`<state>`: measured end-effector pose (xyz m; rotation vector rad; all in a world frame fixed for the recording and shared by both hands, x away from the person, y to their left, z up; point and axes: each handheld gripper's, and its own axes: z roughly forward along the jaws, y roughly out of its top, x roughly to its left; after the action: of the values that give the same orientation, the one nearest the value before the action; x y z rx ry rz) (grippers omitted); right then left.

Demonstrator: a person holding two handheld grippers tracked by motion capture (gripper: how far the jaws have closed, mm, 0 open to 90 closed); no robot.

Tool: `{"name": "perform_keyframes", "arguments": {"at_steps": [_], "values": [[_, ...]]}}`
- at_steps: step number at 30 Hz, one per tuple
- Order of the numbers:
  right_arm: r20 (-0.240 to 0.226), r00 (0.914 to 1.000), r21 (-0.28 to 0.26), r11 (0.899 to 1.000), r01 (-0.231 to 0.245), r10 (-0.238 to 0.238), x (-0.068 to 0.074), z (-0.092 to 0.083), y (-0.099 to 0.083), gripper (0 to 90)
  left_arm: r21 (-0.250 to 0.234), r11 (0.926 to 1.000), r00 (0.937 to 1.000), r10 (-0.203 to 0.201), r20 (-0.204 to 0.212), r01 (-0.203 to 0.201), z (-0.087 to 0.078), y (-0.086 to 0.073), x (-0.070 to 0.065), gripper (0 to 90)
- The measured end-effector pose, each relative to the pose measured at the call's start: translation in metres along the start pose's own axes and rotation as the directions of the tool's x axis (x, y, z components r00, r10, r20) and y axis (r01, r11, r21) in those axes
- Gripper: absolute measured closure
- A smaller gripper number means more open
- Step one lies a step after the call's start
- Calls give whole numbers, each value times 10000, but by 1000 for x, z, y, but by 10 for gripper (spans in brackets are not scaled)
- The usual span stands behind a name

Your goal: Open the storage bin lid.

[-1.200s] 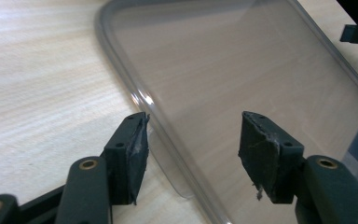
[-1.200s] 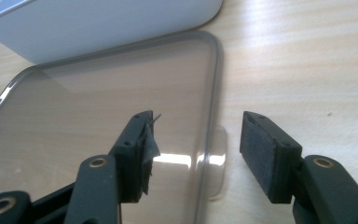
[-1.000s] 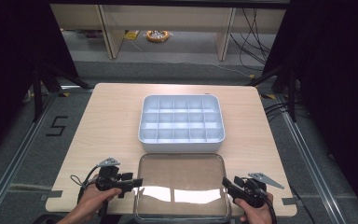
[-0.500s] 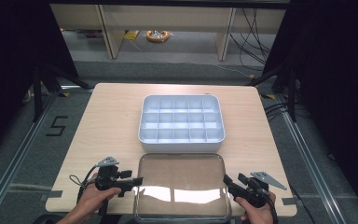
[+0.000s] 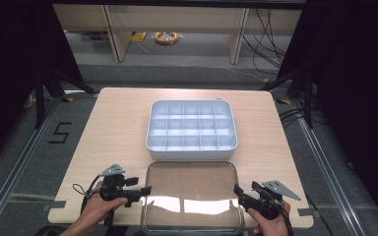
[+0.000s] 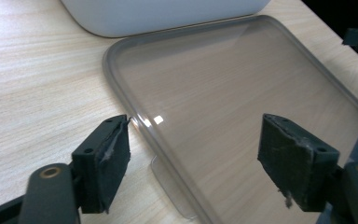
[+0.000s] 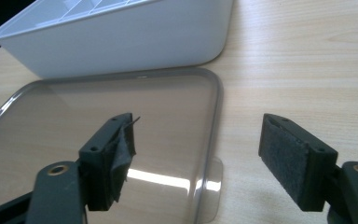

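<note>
Jaws apart on both the left gripper (image 5: 145, 190) and right gripper (image 5: 237, 190), each straddling a side rim of the clear rounded-rectangle plastic lid (image 5: 192, 189) between them

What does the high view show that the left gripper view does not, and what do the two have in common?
High view alone: the whole wooden table, the white organiser box with its grid of compartments seen from above, both of the person's hands, the right gripper at the lid's right edge, and the floor beyond.

Left gripper view alone: the left gripper with its jaws apart either side of the lid's rim, and a small tab on that edge.

Shared: the clear lid lying flat in front of the box.
</note>
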<state>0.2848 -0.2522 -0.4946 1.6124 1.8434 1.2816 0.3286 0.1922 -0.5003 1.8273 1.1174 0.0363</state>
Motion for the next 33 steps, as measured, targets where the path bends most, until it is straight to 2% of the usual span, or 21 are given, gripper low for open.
{"name": "perform_keyframes", "arguments": {"at_steps": [1,2,3,4,5,8,9,11,12,13,15,19,21,22,23,25,27,28,30,31,33], "values": [[-157,9999,26,10000,39,-39,4,0,0,267,-38,10000,10000,78,47,-78,0,0,-1,205],[5,9998,-2,9998,208,-208,4,0,-1,263,-38,10000,10000,78,47,-78,0,0,-1,195],[-100,9998,28,9998,188,-187,5,0,-1,260,-99,9998,9998,144,97,-143,-1,0,-1,184],[158,9994,280,9991,318,-322,6,-3,0,260,-99,9998,9998,144,97,-143,-1,0,-1,174],[-8,9998,210,9996,-184,184,10,-2,-2,260,-89,9997,9997,207,149,-206,-1,0,-1,158],[117,9997,283,9994,-212,208,11,-2,-2,260,-122,9997,9995,223,236,-220,-2,-1,-2,144],[202,9992,230,9991,351,-356,7,-1,-2,253,-148,9994,9992,328,229,-325,-3,-1,-3,144],[363,9989,374,9989,295,-308,8,-3,-2,253,-261,9989,9987,400,303,-393,-3,-2,-4,144],[91,9995,169,9994,308,-309,7,-2,-2,259,-169,9981,9975,606,350,-600,-4,-2,-5,149],[294,9982,140,9986,512,-516,7,-1,-3,260,-255,9971,9969,721,322,-713,-5,-3,-6,152],[115,9991,85,9991,404,-405,9,-2,-3,262,-266,9962,9959,837,331,-829,-5,-3,-7,152],[241,9982,338,9979,546,-554,13,-6,-4,268,-135,9963,9955,853,402,-848,-8,-5,-8,150],[221,9974,251,9974,679,-685,13,-6,-5,268,-153,9963,9956,852,379,-847,-9,-5,-8,150],[87,9988,178,9987,488,-489,16,-8,-6,266,-153,9963,9956,856,390,-850,-10,-6,-8,150],[154,9976,272,9974,673,-677,15,-10,-6,265,-168,9958,9952,909,351,-904,-11,-6,-8,149],[79,9981,369,9975,607,-610,17,-14,-7,259,-263,9954,9950,935,354,-926,-11,-7,-8,149],[15,9977,204,9975,679,-680,17,-14,-9,254,-259,9954,9949,930,393,-920,-12,-8,-9,149],[-331,9983,222,9986,481,-474,18,-16,-9,250,-151,9955,9949,941,357,-936,-13,-8,-10,149],[-296,9981,132,9984,544,-540,18,-18,-11,241,-221,9943,9940,1047,309,-1040,-14,-10,-10,149],[-337,9988,225,9991,369,-362,19,-21,-13,237,-86,9945,9940,1042,341,-1039,-16,-11,-11,149],[-409,9977,88,9985,548,-544,17,-23,-14,236,-220,9940,9937,1075,316,-1068,-16,-13,-12,149]]}}
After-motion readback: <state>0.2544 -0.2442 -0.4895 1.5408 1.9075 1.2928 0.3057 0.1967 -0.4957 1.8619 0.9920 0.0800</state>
